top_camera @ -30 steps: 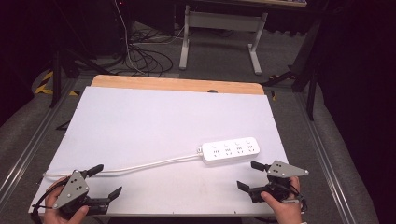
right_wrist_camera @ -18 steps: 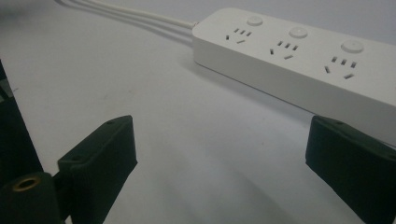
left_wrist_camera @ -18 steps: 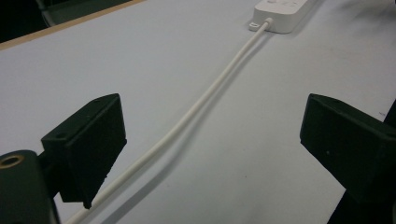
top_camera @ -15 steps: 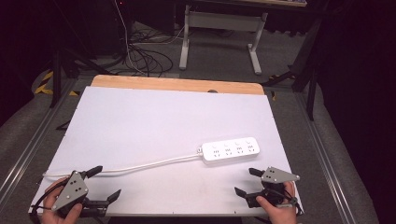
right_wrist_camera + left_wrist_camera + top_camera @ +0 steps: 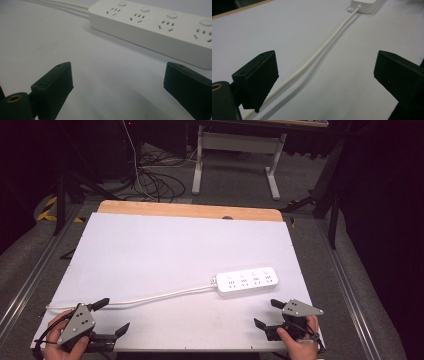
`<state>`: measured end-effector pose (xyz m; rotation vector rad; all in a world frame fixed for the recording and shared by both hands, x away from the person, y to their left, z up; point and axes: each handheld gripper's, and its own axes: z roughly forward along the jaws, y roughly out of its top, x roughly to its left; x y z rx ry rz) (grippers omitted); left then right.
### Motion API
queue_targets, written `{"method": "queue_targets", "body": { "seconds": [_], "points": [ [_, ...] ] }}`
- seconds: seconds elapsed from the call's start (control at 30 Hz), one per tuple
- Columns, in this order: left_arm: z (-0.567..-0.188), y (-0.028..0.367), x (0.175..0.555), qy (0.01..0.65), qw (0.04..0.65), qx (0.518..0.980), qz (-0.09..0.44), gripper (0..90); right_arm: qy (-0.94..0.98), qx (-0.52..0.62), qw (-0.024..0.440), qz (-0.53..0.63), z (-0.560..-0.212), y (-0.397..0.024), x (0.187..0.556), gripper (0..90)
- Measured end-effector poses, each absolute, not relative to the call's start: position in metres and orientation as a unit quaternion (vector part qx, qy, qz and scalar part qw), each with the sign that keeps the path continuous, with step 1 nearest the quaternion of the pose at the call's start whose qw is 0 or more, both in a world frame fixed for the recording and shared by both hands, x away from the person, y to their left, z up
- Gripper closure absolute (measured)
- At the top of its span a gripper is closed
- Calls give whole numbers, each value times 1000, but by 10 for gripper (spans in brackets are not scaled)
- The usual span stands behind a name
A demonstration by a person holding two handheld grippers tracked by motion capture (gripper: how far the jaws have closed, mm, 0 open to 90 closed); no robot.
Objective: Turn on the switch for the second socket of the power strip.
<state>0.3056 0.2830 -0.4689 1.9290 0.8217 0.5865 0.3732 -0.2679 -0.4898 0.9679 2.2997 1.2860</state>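
Note:
A white power strip [image 5: 247, 280] lies on the white table top [image 5: 165, 255] right of centre, its sockets and buttons facing up [image 5: 155, 22]. Its white cable [image 5: 150, 297] runs left toward the table's front left corner and passes under the left jaw in the left gripper view [image 5: 322, 50]. My left gripper [image 5: 111, 316] rests at the front left, open, nothing between its jaws. My right gripper [image 5: 268, 313] sits at the front right, just in front of the strip, open and empty. A hand holds each gripper at the table's near edge.
A wooden strip [image 5: 190, 211] borders the table's far edge. Beyond it stand a desk frame [image 5: 235, 150] and loose dark cables [image 5: 150, 175] on the floor. Metal rails [image 5: 345, 285] run along both sides of the table.
Both grippers have drawn back a little toward the table's near edge. The power strip and cable have not moved.

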Motion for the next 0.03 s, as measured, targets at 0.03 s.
{"method": "queue_targets", "body": {
  "seconds": [0.03],
  "points": [
    [-469,283,306,337,465,785,233,59,808,340,167,452,-490,-268,373,92]
  ]
}}
